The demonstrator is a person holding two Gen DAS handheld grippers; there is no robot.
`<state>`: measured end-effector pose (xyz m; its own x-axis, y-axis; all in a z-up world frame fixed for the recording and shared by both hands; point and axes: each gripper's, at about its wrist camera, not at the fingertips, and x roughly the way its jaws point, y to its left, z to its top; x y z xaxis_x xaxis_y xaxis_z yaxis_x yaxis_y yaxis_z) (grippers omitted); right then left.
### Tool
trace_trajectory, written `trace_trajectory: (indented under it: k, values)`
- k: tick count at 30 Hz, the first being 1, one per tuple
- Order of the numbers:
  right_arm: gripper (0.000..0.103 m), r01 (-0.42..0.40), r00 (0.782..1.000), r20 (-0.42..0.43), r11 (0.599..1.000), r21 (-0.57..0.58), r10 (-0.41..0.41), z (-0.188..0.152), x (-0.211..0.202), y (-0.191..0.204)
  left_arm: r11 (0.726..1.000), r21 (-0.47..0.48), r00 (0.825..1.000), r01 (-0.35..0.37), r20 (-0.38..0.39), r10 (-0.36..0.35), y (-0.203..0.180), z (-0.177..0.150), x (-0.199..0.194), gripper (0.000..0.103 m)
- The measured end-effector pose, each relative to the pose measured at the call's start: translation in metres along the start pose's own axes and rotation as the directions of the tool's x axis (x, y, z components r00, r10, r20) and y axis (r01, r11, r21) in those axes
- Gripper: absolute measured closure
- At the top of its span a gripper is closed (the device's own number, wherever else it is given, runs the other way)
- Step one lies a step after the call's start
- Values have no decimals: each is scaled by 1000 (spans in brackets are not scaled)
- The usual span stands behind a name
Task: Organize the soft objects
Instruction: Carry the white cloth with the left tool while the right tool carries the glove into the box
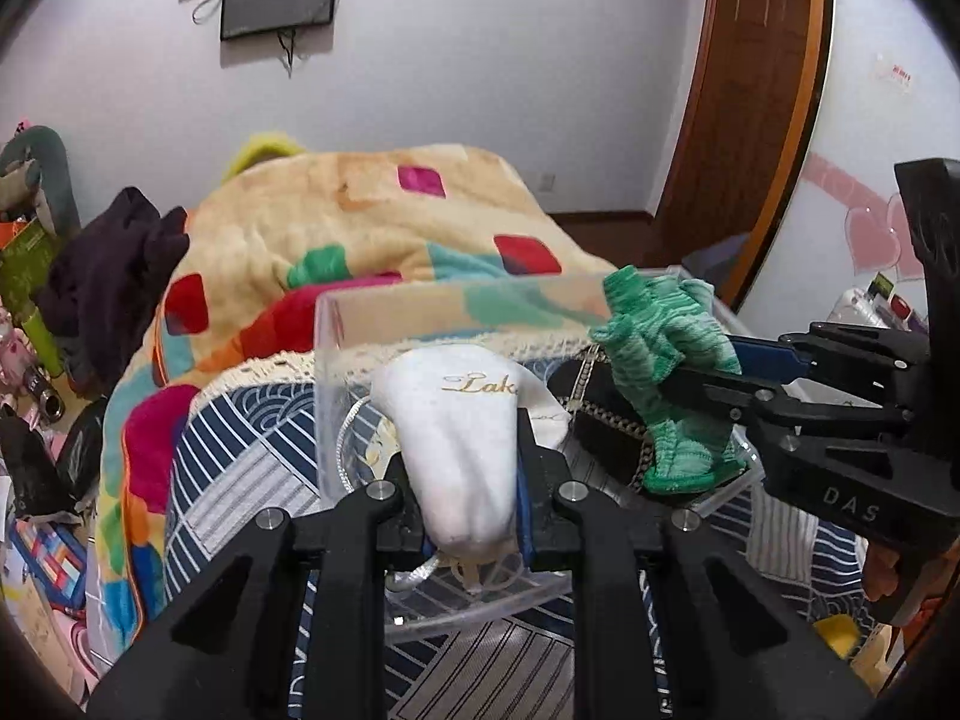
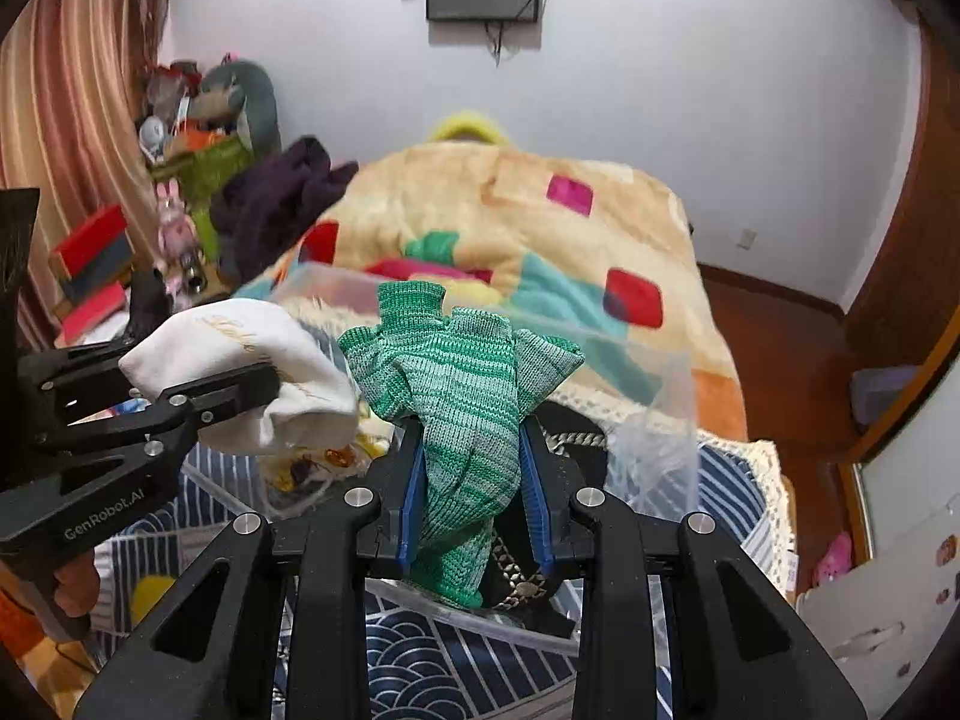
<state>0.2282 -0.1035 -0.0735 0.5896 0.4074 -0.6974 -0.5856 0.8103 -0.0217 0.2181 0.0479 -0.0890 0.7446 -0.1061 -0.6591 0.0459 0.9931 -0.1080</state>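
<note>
a: while both grippers hang over the clear plastic box, what does each one hold?

b: the left gripper is pinching the white cloth pouch over the box's near side. the right gripper is pinching the green knit sock over the box too, right beside the pouch.

a: will they be hard to carry?

b: i think not. both look light, soft and floppy. they droop, so grab them in the middle. not likely to break.
</note>
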Motion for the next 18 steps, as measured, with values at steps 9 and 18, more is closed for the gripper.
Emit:
trace_trajectory:
  k: [9, 18]
  values:
    - [76, -34, 994, -106, 999, -21, 31, -8, 23, 3, 1000, -18, 1000, 0, -27, -1, 2, -5, 12, 77]
    - [63, -32, 994, -101, 999, -15, 31, -8, 15, 1, 1000, 3, 1000, 9, -5, -9, -4, -8, -4, 40]
